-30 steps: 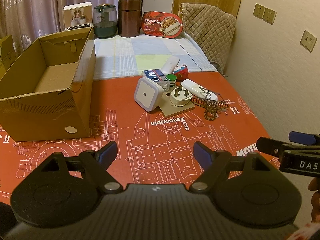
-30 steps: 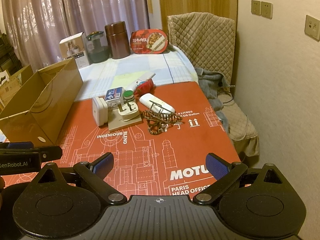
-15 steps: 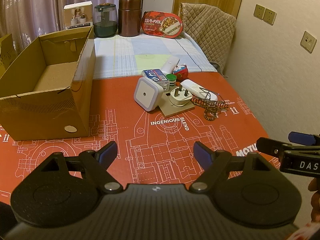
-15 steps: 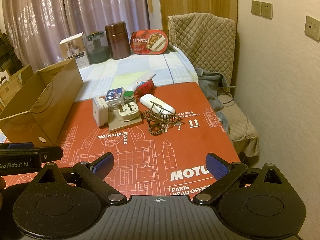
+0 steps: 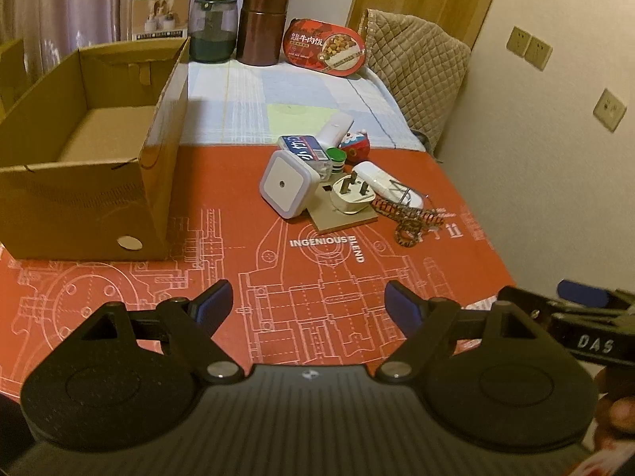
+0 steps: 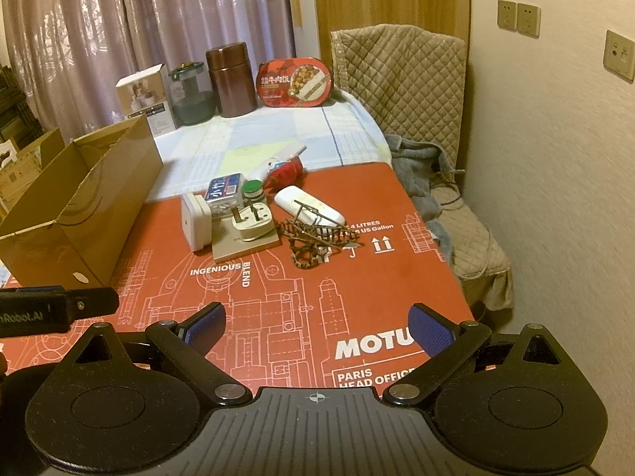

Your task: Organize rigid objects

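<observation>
A cluster of small rigid objects lies mid-table on the red mat [image 5: 317, 277]: a white square night light [image 5: 286, 183] [image 6: 195, 222], a white plug [image 5: 351, 197] [image 6: 254, 224] on a tan board, a blue-labelled clear box [image 5: 304, 150] [image 6: 224, 190], a green-capped bottle [image 5: 336, 158], a white oblong device [image 5: 387, 183] [image 6: 307, 206], a brown patterned clip [image 5: 412, 224] [image 6: 317, 238] and a red toy [image 5: 357, 144]. An open cardboard box [image 5: 79, 166] [image 6: 79, 206] stands left, nothing inside it. My left gripper [image 5: 307, 303] and right gripper [image 6: 317, 323] hover open near the front edge, nothing between their fingers.
At the back, on a checked cloth [image 5: 297, 95], stand a white carton [image 5: 160, 14], a dark glass jar [image 5: 212, 27], a brown canister [image 5: 262, 25] and a red food tray [image 5: 325, 47]. A quilted chair [image 6: 416, 91] with grey clothing and a wall lie to the right.
The left wrist view has rolled slightly and crept a little nearer the table. The objects and the right gripper have stayed put.
</observation>
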`<state>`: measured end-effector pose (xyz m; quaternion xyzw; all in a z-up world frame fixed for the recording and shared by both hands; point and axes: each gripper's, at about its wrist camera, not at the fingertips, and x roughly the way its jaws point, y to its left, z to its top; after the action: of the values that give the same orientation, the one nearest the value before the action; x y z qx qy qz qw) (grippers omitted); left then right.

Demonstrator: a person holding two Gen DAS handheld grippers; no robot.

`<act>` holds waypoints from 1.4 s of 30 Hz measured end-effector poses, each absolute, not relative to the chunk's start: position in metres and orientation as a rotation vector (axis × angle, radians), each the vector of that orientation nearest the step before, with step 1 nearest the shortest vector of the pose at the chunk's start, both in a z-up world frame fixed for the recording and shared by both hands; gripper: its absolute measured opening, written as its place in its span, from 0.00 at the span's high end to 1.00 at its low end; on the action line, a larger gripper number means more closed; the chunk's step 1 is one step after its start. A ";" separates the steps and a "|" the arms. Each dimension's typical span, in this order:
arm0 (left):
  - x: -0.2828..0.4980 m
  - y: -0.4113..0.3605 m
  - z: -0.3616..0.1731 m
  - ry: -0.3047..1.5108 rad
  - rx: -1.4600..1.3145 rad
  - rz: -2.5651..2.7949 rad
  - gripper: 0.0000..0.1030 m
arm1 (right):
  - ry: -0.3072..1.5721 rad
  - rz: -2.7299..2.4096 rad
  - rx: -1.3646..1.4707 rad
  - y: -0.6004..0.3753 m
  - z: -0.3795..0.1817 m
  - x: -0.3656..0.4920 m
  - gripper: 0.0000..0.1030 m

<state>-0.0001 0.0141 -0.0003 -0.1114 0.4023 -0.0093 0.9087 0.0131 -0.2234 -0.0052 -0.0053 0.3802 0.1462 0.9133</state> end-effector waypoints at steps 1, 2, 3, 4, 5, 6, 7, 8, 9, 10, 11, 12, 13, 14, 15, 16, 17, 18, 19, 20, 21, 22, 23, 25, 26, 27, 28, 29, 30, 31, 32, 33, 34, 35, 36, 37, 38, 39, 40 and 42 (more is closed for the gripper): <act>0.000 0.016 0.001 0.827 -0.242 -0.030 0.21 | 0.783 0.301 -0.011 -0.224 -0.005 0.014 0.07; 0.001 0.017 0.002 0.823 -0.247 -0.040 0.19 | 0.783 0.300 -0.012 -0.224 -0.005 0.014 0.07; 0.002 0.018 0.004 0.815 -0.246 -0.049 0.17 | 0.783 0.300 -0.012 -0.225 -0.005 0.015 0.07; 0.003 0.018 0.006 0.804 -0.236 -0.054 0.17 | 0.783 0.300 -0.014 -0.225 -0.004 0.016 0.07; 0.006 0.019 0.008 0.794 -0.223 -0.058 0.17 | 0.782 0.300 -0.015 -0.225 -0.004 0.017 0.07; 0.008 0.020 0.010 0.786 -0.217 -0.063 0.17 | 0.781 0.300 -0.015 -0.226 -0.004 0.018 0.07; 0.011 0.023 0.012 0.775 -0.216 -0.072 0.16 | 0.781 0.298 -0.016 -0.225 -0.003 0.019 0.07; 0.015 0.025 0.014 0.766 -0.214 -0.078 0.15 | 0.779 0.298 -0.018 -0.226 -0.003 0.021 0.07; 0.020 0.028 0.016 0.755 -0.208 -0.083 0.14 | 0.779 0.297 -0.020 -0.226 -0.003 0.022 0.07; 0.023 0.029 0.018 0.747 -0.197 -0.089 0.14 | 0.778 0.295 -0.021 -0.225 -0.003 0.024 0.07; 0.027 0.029 0.019 0.737 -0.178 -0.100 0.14 | 0.776 0.293 -0.022 -0.226 -0.003 0.026 0.07; 0.031 0.030 0.018 0.732 -0.159 -0.109 0.13 | 0.773 0.293 -0.021 -0.226 -0.003 0.027 0.07; 0.037 0.030 0.017 0.730 -0.135 -0.122 0.13 | 0.769 0.294 -0.019 -0.227 -0.003 0.029 0.07; 0.041 0.029 0.015 0.726 -0.111 -0.138 0.13 | 0.767 0.295 -0.019 -0.227 -0.004 0.032 0.07; 0.045 0.029 0.012 0.722 -0.089 -0.154 0.13 | 0.764 0.295 -0.020 -0.228 -0.005 0.034 0.07; 0.050 0.028 0.008 0.713 -0.061 -0.171 0.13 | 0.759 0.296 -0.022 -0.227 -0.006 0.037 0.07; 0.053 0.027 0.004 0.703 -0.033 -0.185 0.13 | 0.754 0.300 -0.022 -0.228 -0.008 0.040 0.07; 0.058 0.025 -0.001 0.696 0.003 -0.201 0.13 | 0.749 0.303 -0.023 -0.228 -0.010 0.043 0.07; 0.063 0.023 -0.007 0.691 0.038 -0.214 0.13 | 0.748 0.305 -0.027 -0.228 -0.013 0.047 0.07; 0.068 0.022 -0.012 0.683 0.070 -0.227 0.13 | 0.748 0.307 -0.030 -0.227 -0.016 0.050 0.07; 0.073 0.021 -0.018 0.680 0.090 -0.234 0.13 | 0.744 0.312 -0.029 -0.227 -0.019 0.054 0.07; 0.076 0.021 -0.023 0.673 0.102 -0.238 0.13 | 0.740 0.320 -0.027 -0.226 -0.022 0.058 0.07; 0.080 0.021 -0.027 0.664 0.101 -0.245 0.13 | 0.742 0.326 -0.026 -0.225 -0.026 0.062 0.07; 0.090 0.023 -0.035 0.657 0.088 -0.255 0.13 | 0.741 0.334 -0.030 -0.223 -0.033 0.069 0.07; 0.095 0.024 -0.039 0.661 0.090 -0.254 0.13 | 0.740 0.339 -0.034 -0.222 -0.037 0.073 0.07; 0.100 0.024 -0.044 0.665 0.098 -0.250 0.13 | 0.739 0.343 -0.037 -0.221 -0.041 0.077 0.07; 0.105 0.024 -0.048 0.668 0.108 -0.245 0.13 | 0.737 0.348 -0.039 -0.219 -0.045 0.081 0.07; 0.110 0.024 -0.052 0.676 0.118 -0.239 0.13 | 0.736 0.352 -0.041 -0.218 -0.049 0.085 0.08; 0.116 0.024 -0.057 0.694 0.125 -0.231 0.13 | 0.739 0.355 -0.043 -0.216 -0.053 0.090 0.12; 0.122 0.024 -0.060 0.711 0.126 -0.229 0.13 | 0.743 0.360 -0.046 -0.214 -0.057 0.094 0.15; 0.127 0.024 -0.065 0.727 0.126 -0.229 0.13 | 0.749 0.364 -0.047 -0.212 -0.061 0.099 0.19; 0.132 0.024 -0.068 0.732 0.130 -0.228 0.13 | 0.753 0.368 -0.049 -0.209 -0.065 0.104 0.22; 0.135 0.025 -0.071 0.736 0.134 -0.226 0.13 | 0.753 0.374 -0.055 -0.207 -0.068 0.108 0.23; 0.139 0.025 -0.074 0.741 0.140 -0.221 0.13 | 0.751 0.380 -0.066 -0.204 -0.071 0.112 0.26; 0.142 0.025 -0.077 0.744 0.142 -0.218 0.13 | 0.752 0.382 -0.076 -0.202 -0.074 0.117 0.29; 0.144 0.025 -0.079 0.749 0.141 -0.216 0.13 | 0.761 0.385 -0.077 -0.200 -0.077 0.121 0.31; 0.146 0.024 -0.082 0.750 0.137 -0.214 0.13 | 0.775 0.390 -0.065 -0.199 -0.079 0.125 0.34; 0.149 0.024 -0.084 0.754 0.132 -0.212 0.13 | 0.793 0.398 -0.041 -0.198 -0.083 0.130 0.35; 0.150 0.024 -0.086 0.757 0.129 -0.209 0.13 | 0.812 0.404 -0.019 -0.198 -0.087 0.134 0.36; 0.151 0.024 -0.089 0.758 0.128 -0.206 0.13 | 0.835 0.411 0.006 -0.195 -0.095 0.141 0.36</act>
<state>0.1515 0.0239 -0.0886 0.0624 0.3691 -0.1003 0.9219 0.1406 -0.1950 -0.0948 0.0030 0.4028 0.1981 0.8936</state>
